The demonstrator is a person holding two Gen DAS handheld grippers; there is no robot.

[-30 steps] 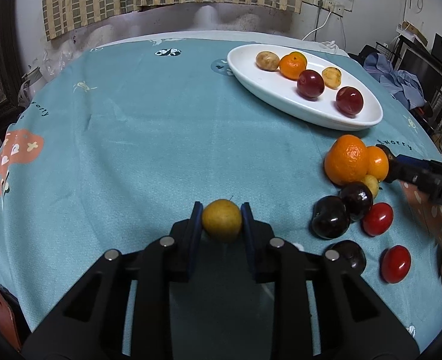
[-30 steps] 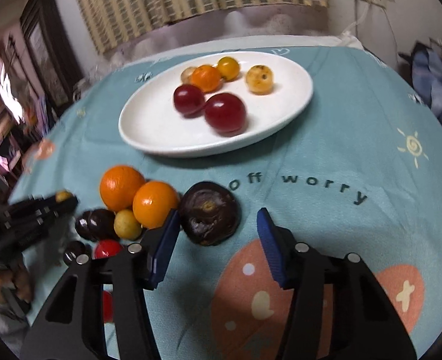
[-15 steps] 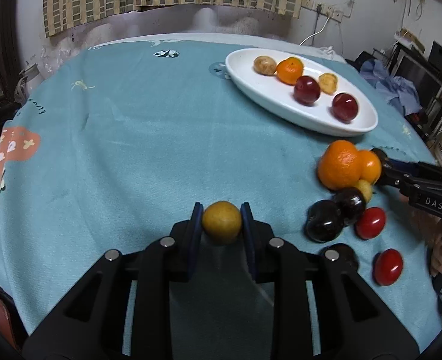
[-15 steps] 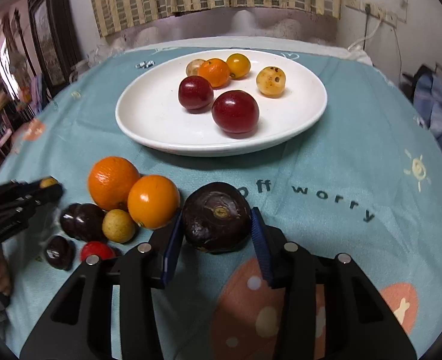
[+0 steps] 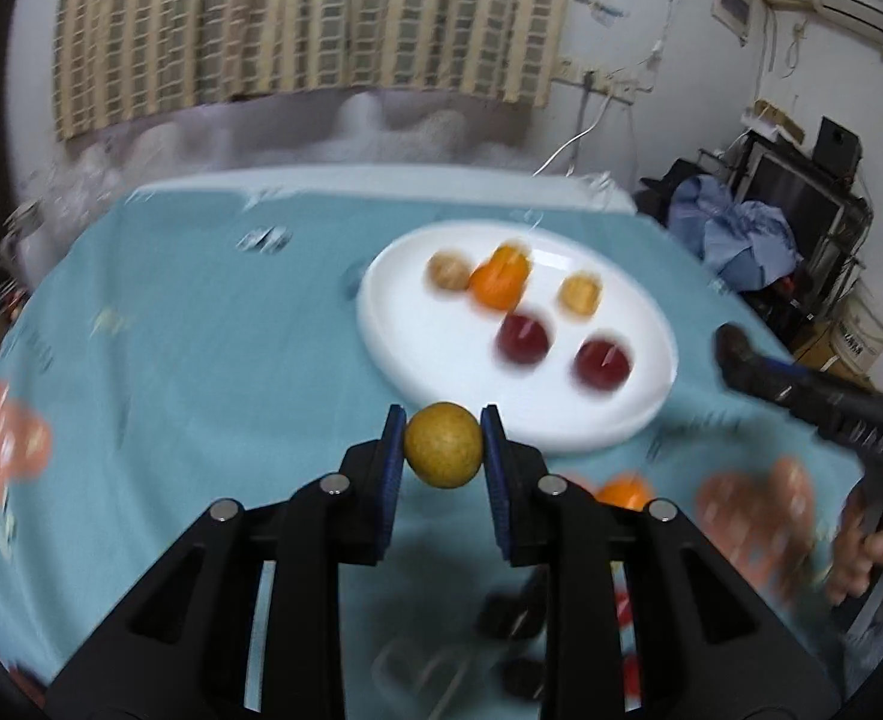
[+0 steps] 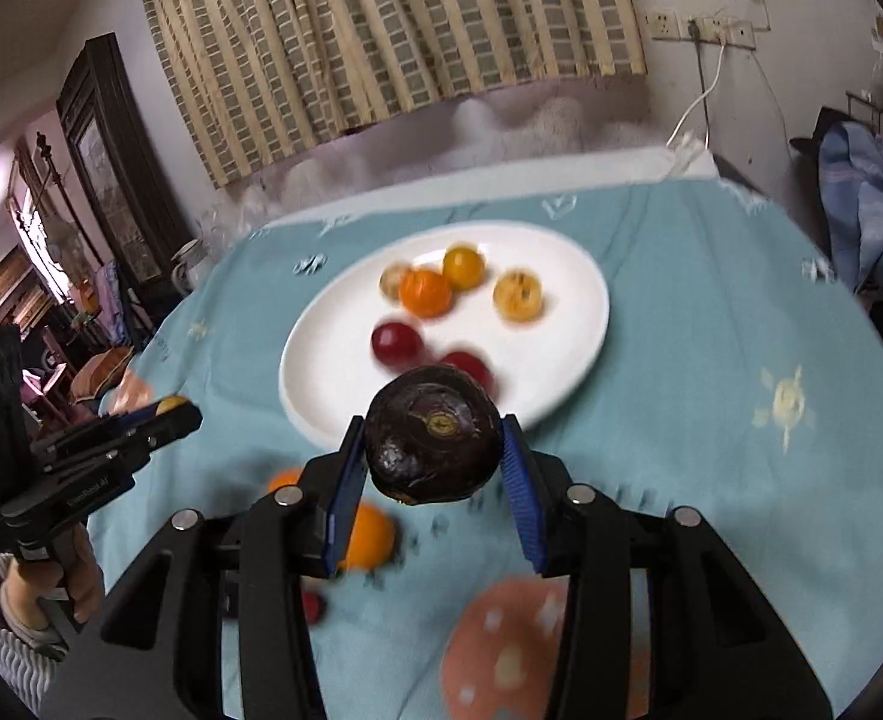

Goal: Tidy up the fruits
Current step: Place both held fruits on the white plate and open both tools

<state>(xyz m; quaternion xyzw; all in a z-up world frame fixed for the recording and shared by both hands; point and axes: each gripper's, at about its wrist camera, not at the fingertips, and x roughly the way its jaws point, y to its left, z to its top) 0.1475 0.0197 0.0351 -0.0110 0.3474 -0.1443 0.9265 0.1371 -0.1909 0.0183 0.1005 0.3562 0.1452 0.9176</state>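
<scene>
Left claw point(image 5: 442, 447) is clamped on a small yellow fruit point(image 5: 443, 444), held in the air just short of the plate point(image 5: 417, 348). Right claw point(image 6: 432, 444) is squeezing a dark purple fruit point(image 6: 432, 435), also aloft at the plate's near rim. Probably best to lower each over a bare white patch, away from the red ones point(image 6: 396, 343), and let go low so nothing rolls. A few oranges point(image 6: 369, 534) still sit on the table point(image 6: 711, 360).

I see a checked curtain point(image 6: 381, 30) behind the table, a wall socket point(image 6: 702, 30) with a white cable, blue clothes point(image 5: 741, 234) heaped right.
</scene>
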